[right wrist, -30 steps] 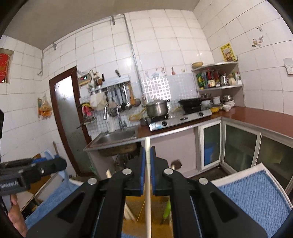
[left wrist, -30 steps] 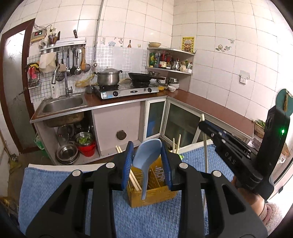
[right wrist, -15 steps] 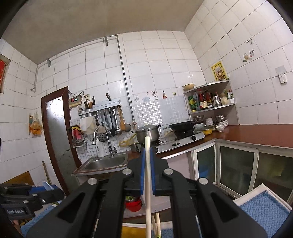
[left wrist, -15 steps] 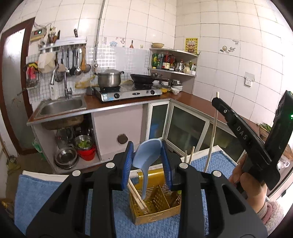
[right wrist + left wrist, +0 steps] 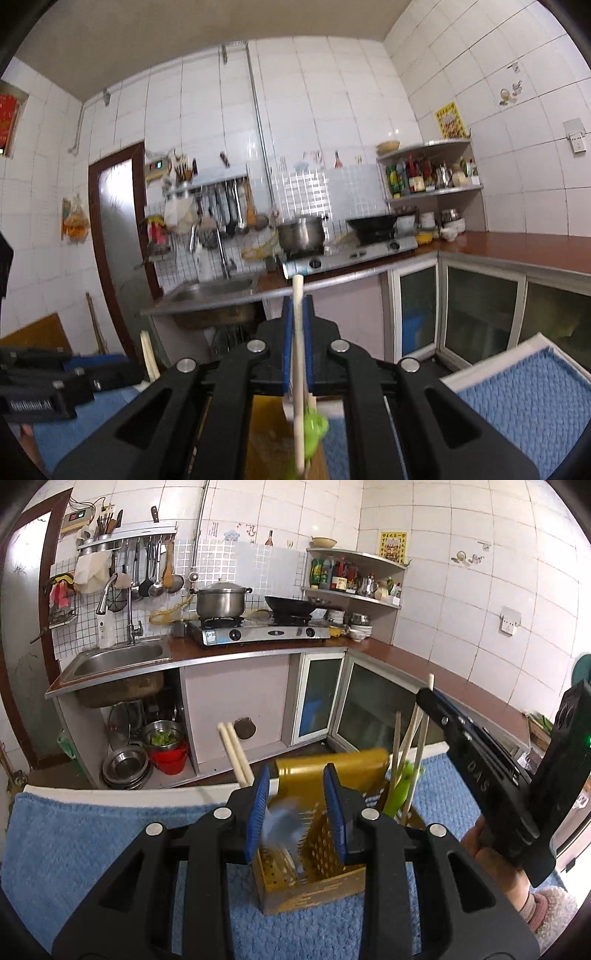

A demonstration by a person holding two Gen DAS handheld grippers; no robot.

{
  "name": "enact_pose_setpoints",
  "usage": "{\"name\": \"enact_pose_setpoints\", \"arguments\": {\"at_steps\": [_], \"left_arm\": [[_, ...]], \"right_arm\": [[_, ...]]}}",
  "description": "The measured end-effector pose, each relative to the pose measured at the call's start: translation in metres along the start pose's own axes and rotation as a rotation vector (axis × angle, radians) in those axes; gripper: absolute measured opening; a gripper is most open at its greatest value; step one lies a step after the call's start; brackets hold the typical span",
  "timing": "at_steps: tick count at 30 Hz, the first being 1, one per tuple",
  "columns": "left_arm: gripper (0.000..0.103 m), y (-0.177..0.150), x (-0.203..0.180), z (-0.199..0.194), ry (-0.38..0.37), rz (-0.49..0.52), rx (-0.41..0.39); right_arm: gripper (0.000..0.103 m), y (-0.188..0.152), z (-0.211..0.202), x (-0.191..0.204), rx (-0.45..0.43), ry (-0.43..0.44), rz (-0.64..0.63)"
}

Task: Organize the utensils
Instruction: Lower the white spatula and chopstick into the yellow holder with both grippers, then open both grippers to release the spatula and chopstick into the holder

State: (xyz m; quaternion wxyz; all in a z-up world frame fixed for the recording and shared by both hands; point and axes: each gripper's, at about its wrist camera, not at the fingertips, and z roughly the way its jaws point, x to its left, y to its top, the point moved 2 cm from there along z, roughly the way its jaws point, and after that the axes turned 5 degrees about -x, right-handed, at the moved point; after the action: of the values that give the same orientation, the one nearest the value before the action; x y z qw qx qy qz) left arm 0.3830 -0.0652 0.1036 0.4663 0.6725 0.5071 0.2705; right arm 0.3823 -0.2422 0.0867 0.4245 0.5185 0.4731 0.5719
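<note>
Left wrist view shows the left gripper [image 5: 298, 814] clasping a blurred pale blue spoon [image 5: 279, 825] lowered into the yellow utensil basket [image 5: 314, 886] on the blue mat [image 5: 92, 842], while the right gripper [image 5: 297, 345] pinches one upright chopstick [image 5: 297, 332] above that basket.

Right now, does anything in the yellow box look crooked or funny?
Yes. Two pale chopsticks lean far out over the left side of the yellow utensil holder, while the sticks beside the green utensil stand nearly upright. Nothing looks spilled or broken.
</note>
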Motion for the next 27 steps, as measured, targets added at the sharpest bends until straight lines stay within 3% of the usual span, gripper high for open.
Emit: {"name": "enact_pose_setpoints", "arguments": {"at_steps": [4, 6, 8, 9, 16, 27], "left_arm": [[0.03, -0.009, 0.004, -0.002, 0.019, -0.016, 0.003], [0.041, -0.009, 0.007, -0.009, 0.027, -0.029, 0.0], [0.057, -0.008, 0.011, -0.022, 0.033, -0.05, -0.01], [0.063, -0.007, 0.013, -0.028, 0.037, -0.059, -0.013], [0.087, -0.024, 0.032, -0.073, 0.092, -0.115, 0.026], [0.092, -0.107, 0.048, -0.12, 0.137, -0.129, 0.118]], "right_arm": [[0.007, -0.012, -0.004, -0.004, 0.071, 0.006, 0.004], [0.012, -0.01, -0.006, -0.006, 0.11, 0.001, -0.005], [0.054, -0.005, -0.012, -0.008, 0.134, -0.008, -0.002], [0.058, -0.003, -0.016, -0.009, 0.133, -0.012, 0.004], [0.061, 0.005, -0.062, -0.011, 0.222, -0.065, -0.041], [0.065, -0.041, -0.141, 0.003, 0.375, -0.126, -0.098]]}}
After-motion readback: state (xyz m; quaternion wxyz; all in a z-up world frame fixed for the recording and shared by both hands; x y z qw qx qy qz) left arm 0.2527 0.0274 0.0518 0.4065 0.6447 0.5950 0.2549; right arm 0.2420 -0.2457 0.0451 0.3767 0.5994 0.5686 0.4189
